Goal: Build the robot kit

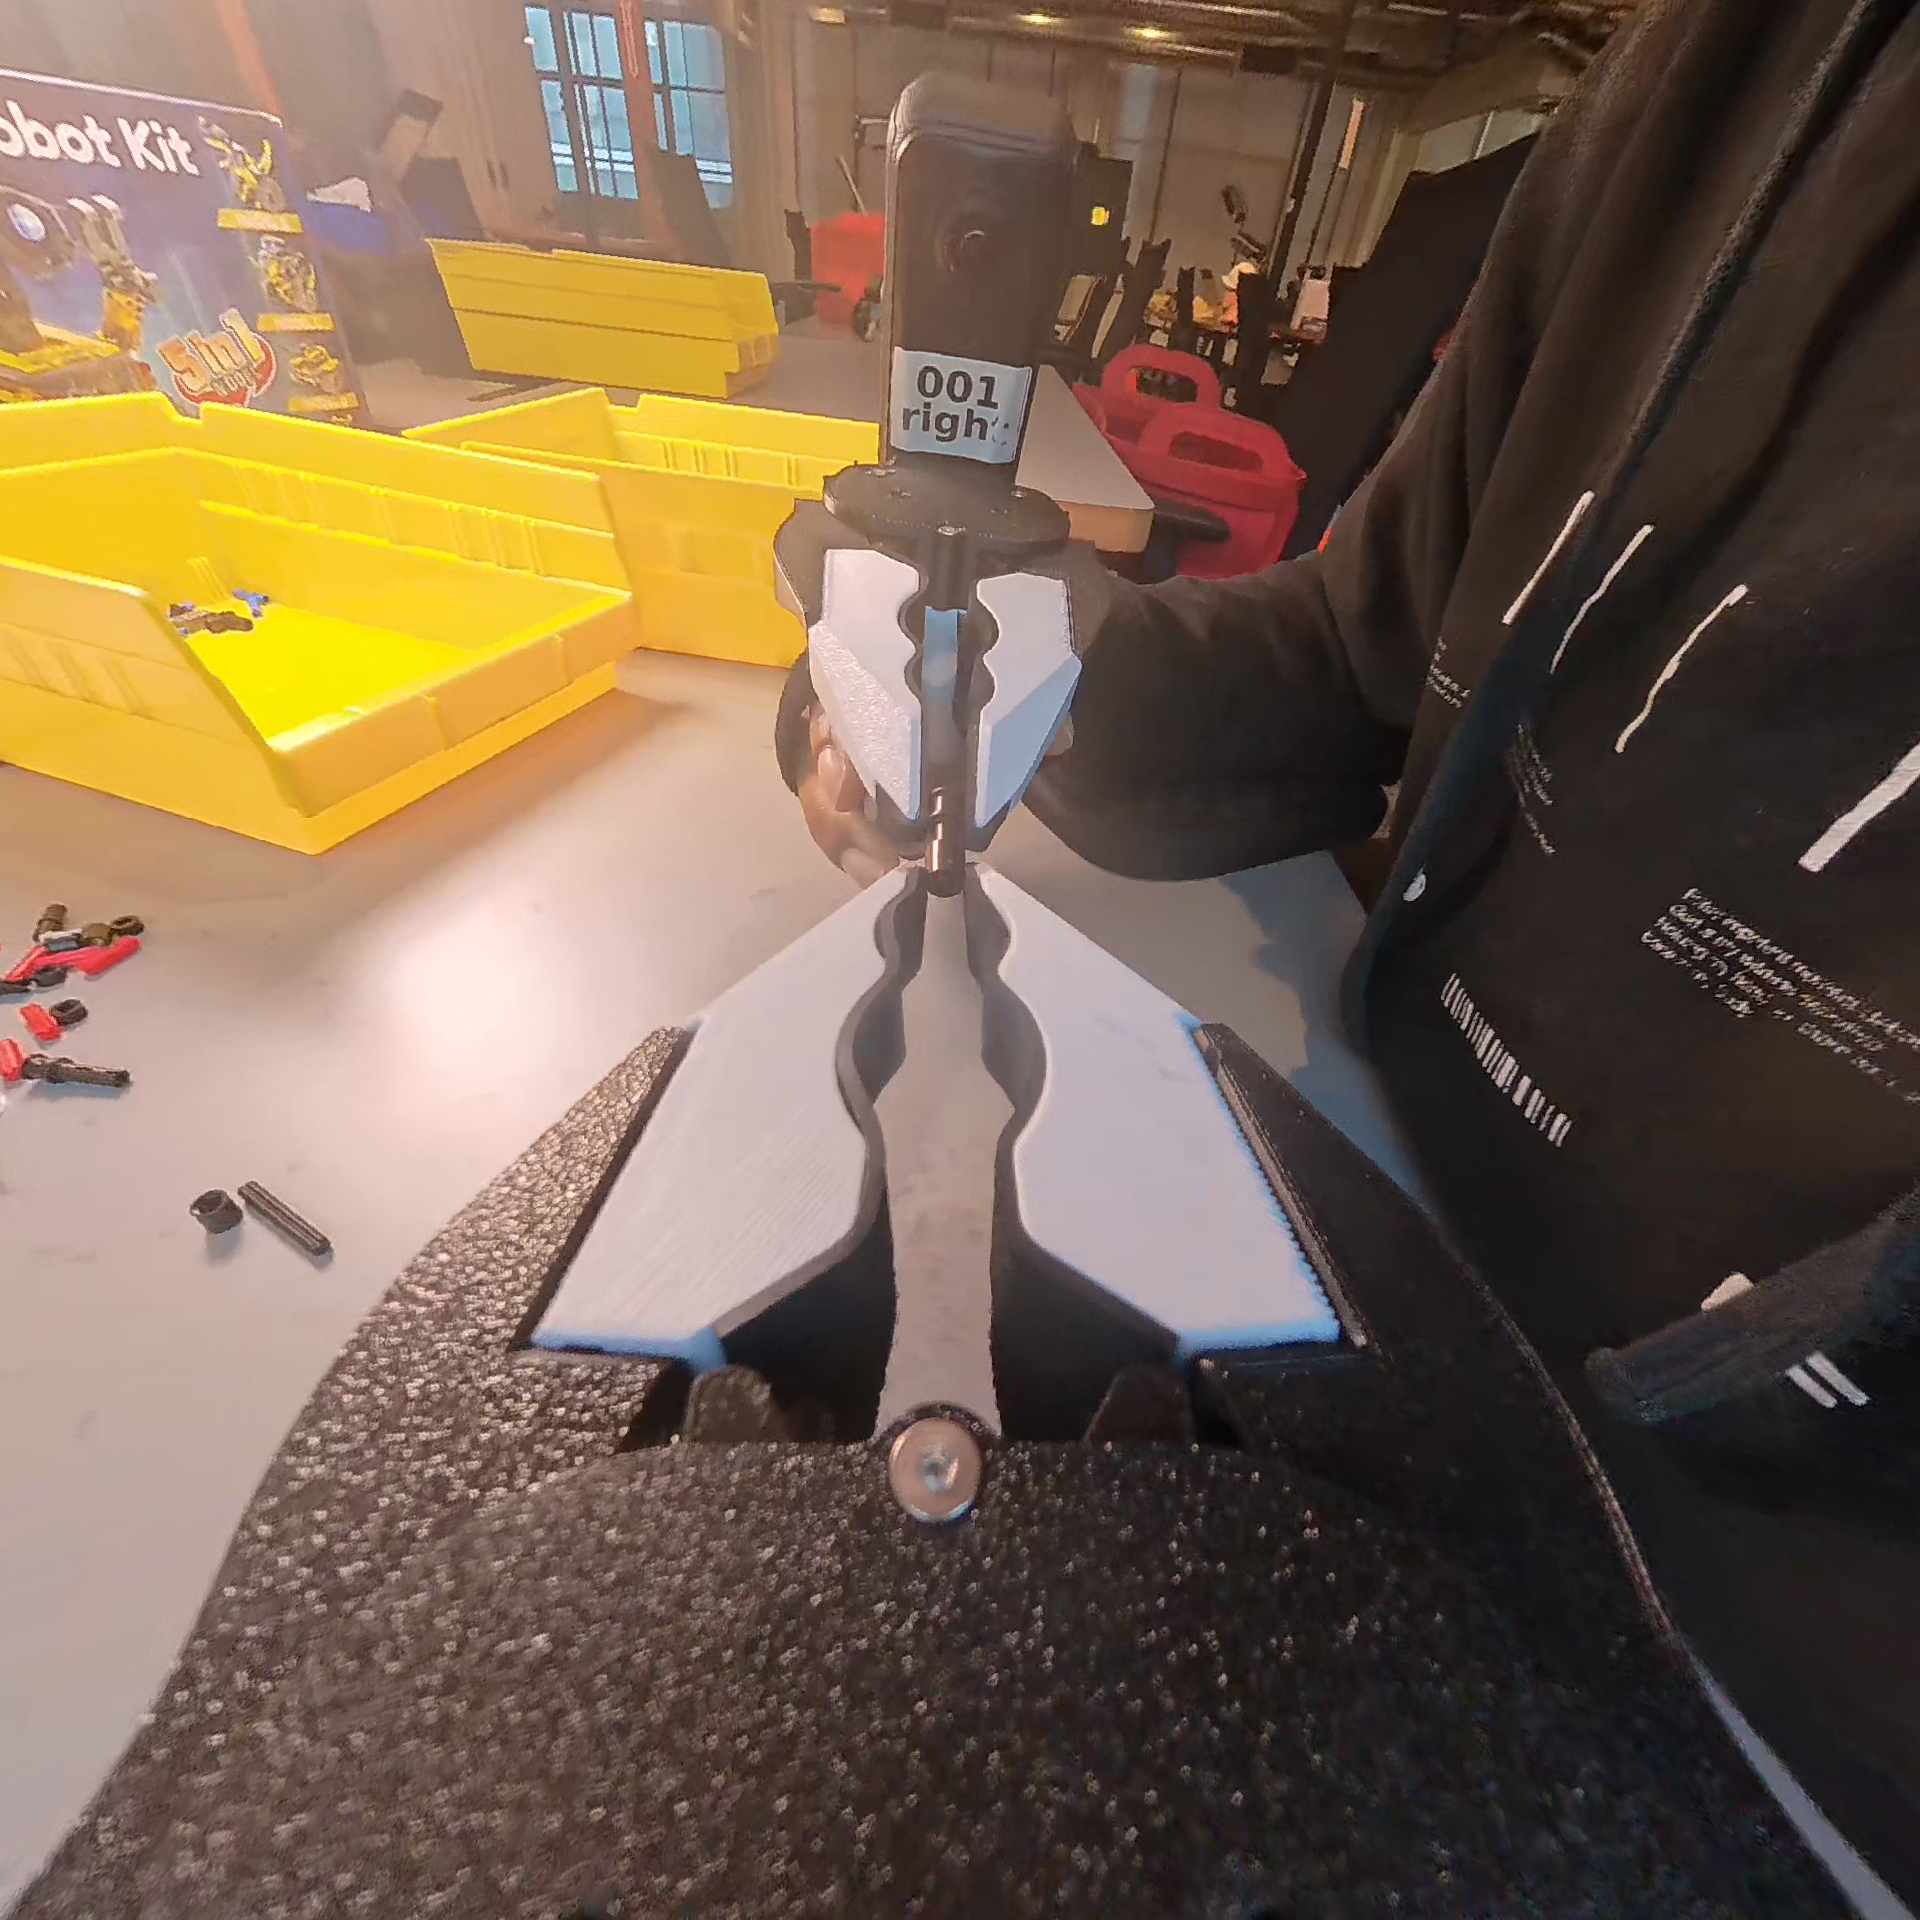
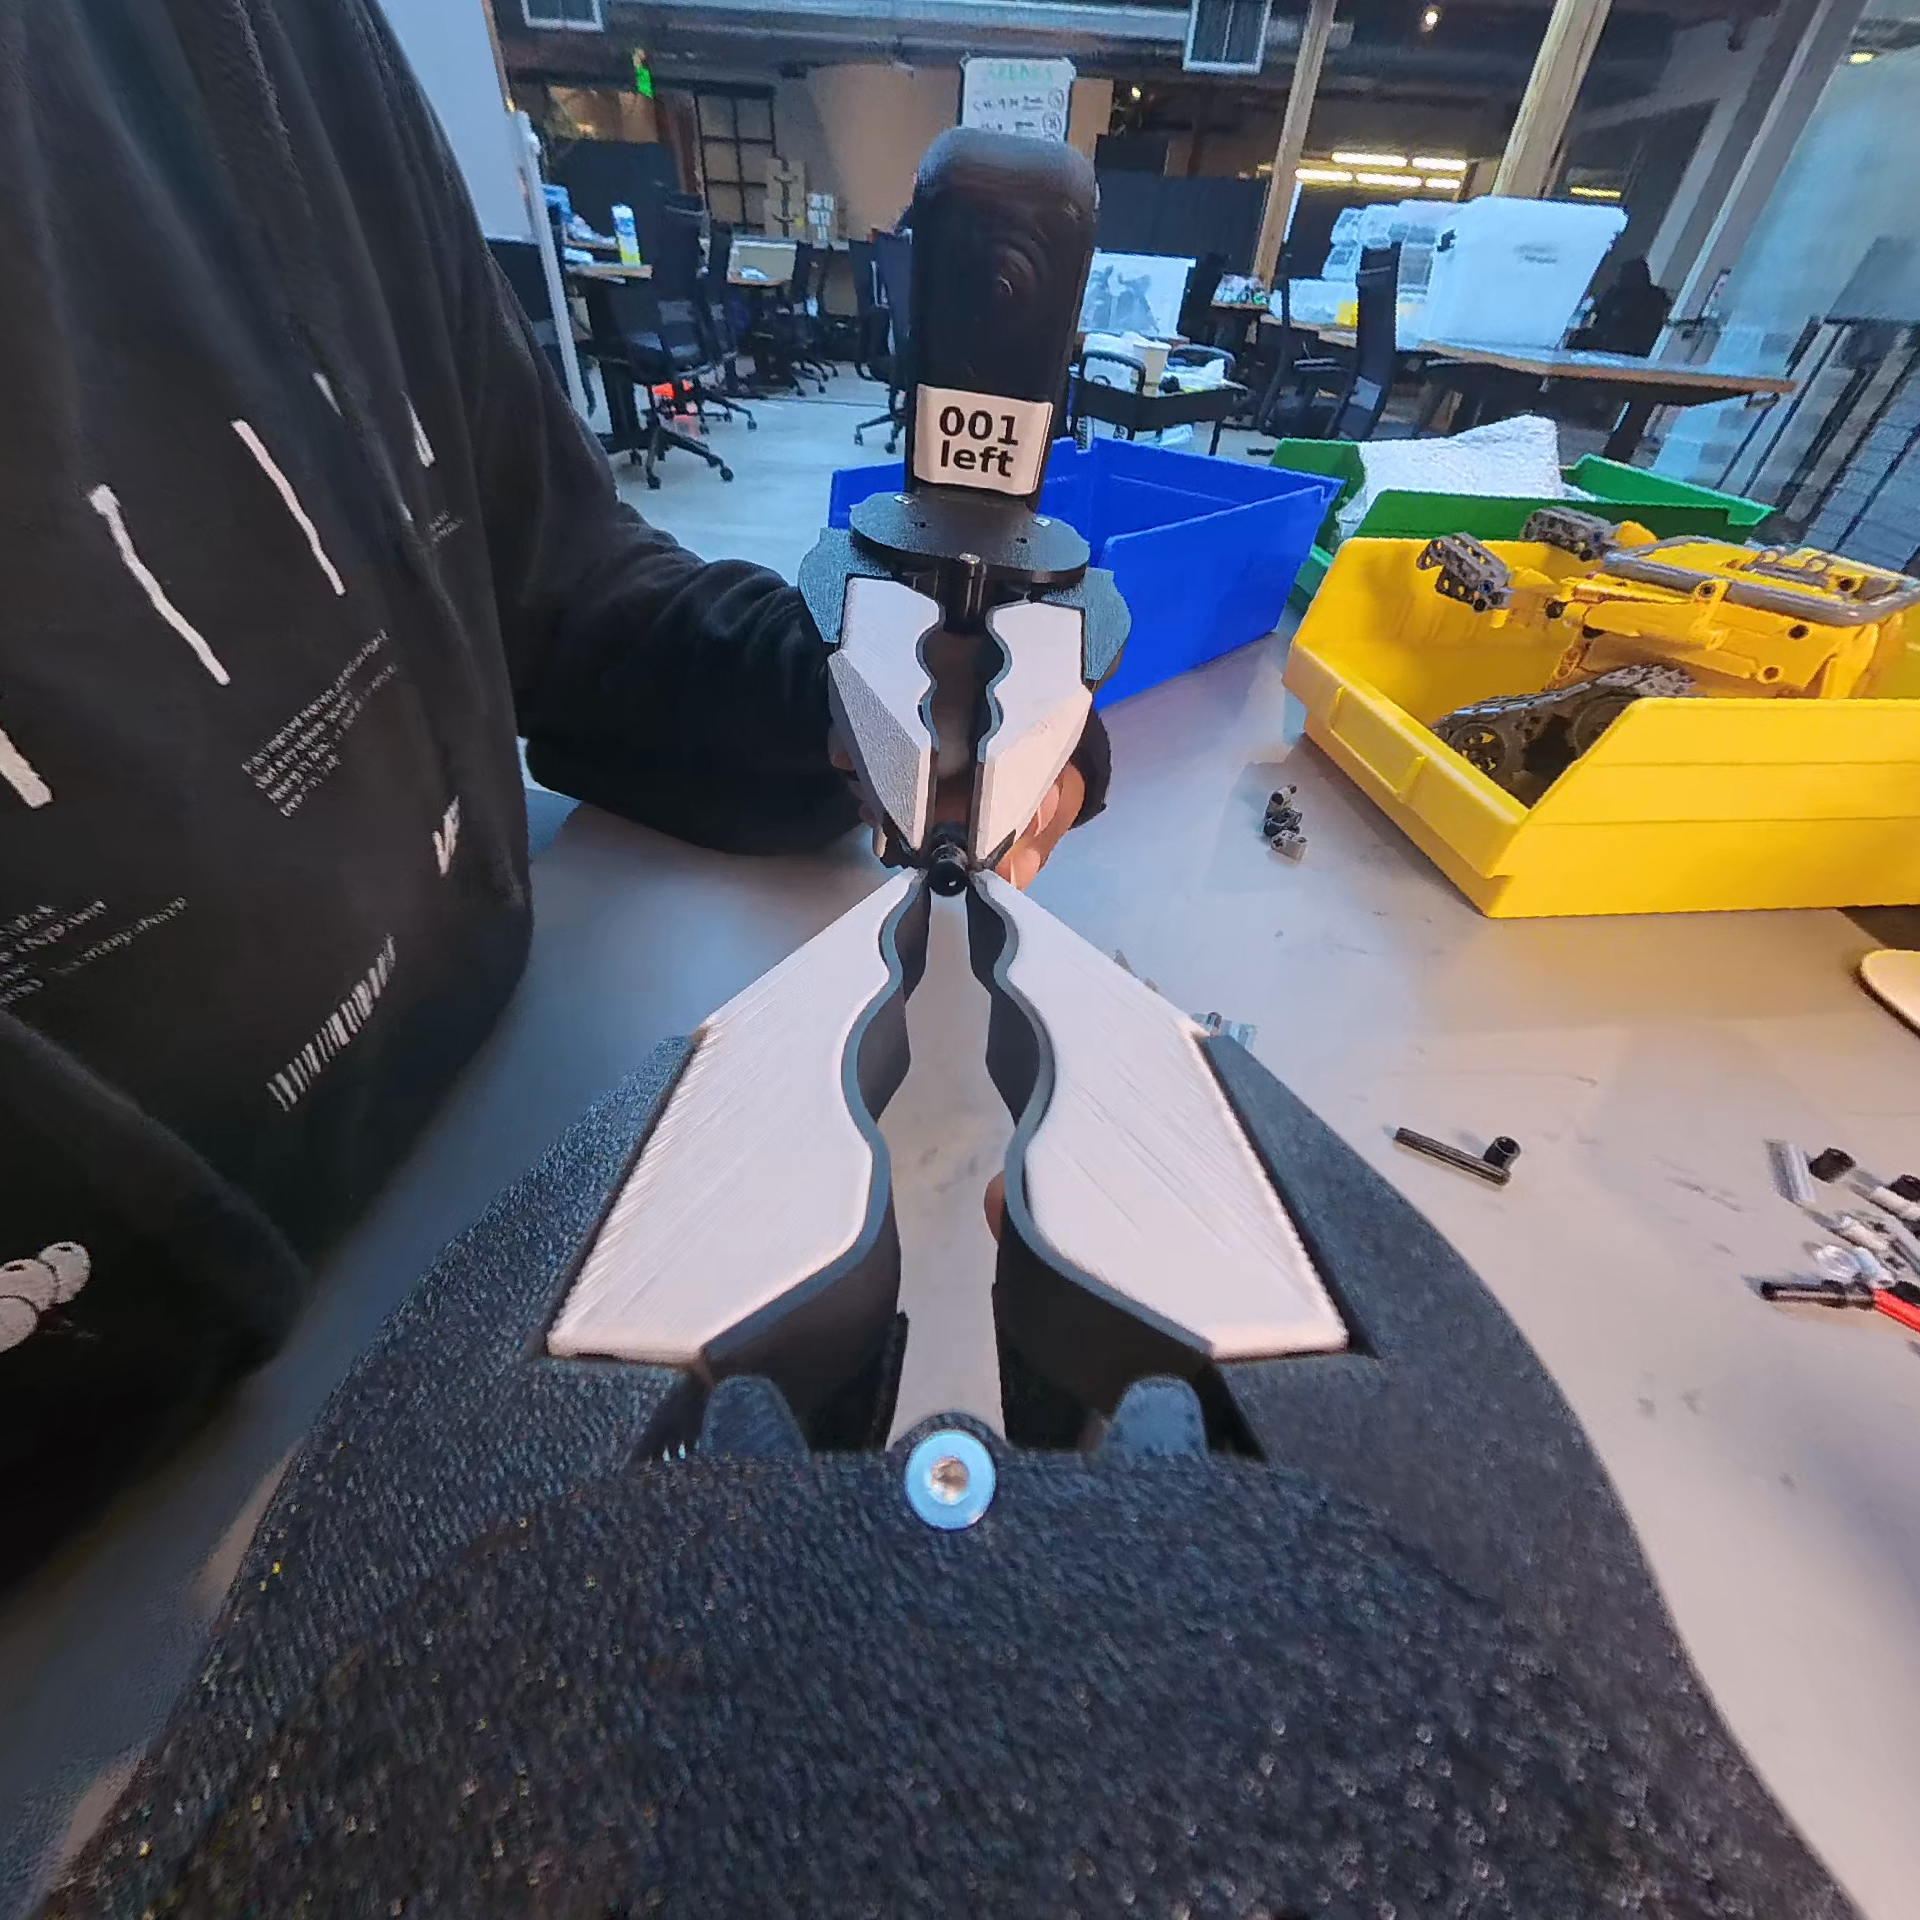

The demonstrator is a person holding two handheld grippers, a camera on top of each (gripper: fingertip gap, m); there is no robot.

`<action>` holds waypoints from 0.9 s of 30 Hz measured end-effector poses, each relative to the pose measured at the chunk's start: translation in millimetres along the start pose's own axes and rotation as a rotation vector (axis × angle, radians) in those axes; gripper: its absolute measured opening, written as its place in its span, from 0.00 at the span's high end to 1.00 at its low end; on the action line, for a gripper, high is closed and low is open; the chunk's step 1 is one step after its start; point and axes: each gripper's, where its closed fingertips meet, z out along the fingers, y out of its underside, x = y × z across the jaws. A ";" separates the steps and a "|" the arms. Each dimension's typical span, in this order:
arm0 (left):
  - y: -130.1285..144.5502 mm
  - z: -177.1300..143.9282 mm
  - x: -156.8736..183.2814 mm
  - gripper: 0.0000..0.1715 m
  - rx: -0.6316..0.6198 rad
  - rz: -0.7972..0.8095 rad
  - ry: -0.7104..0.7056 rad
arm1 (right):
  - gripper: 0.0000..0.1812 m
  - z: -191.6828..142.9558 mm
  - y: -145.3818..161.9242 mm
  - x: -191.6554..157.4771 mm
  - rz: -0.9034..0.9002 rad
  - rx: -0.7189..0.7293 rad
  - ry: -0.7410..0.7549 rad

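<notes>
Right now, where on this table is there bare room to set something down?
Bare grey table lies between the right claw and the yellow bin holding a toy vehicle. Another bare patch sits between the empty yellow bin and the left claw. The edges by the loose red and black parts and the small pin pile are crowded.

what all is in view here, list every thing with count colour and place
yellow bins: three or more, empty-looking, table's far side, left wrist view
kit box: one, printed, behind those bins
yellow bin: one, holds yellow tracked model
blue bin: one, beside a green bin
loose parts: several, red and black, on grey table
black pin: one, between both tips
left gripper: one, white fingers, shut on the pin
right gripper: one, white fingers, shut on the pin
sleeve: black
</notes>
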 end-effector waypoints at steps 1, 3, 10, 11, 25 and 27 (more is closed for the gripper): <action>0.3 0.0 -0.4 0.96 0.002 -0.005 0.002 | 0.96 -0.2 0.9 0.3 0.007 0.000 -0.004; 1.2 0.2 -0.9 0.96 0.003 -0.018 0.008 | 0.96 -0.4 3.4 0.3 0.022 -0.005 -0.015; 2.9 -0.2 -4.2 0.96 0.019 -0.064 0.017 | 0.96 0.4 5.2 3.4 0.064 0.009 -0.018; 2.9 -0.3 -4.9 0.96 0.022 -0.069 0.015 | 0.96 0.7 5.5 4.1 0.070 0.011 -0.017; -2.8 -2.5 -8.4 0.96 0.075 -0.169 0.035 | 0.97 2.2 6.2 8.4 0.070 0.016 0.002; -3.7 -2.7 -7.8 0.96 0.082 -0.190 0.049 | 0.97 2.1 5.6 8.0 0.073 0.020 0.000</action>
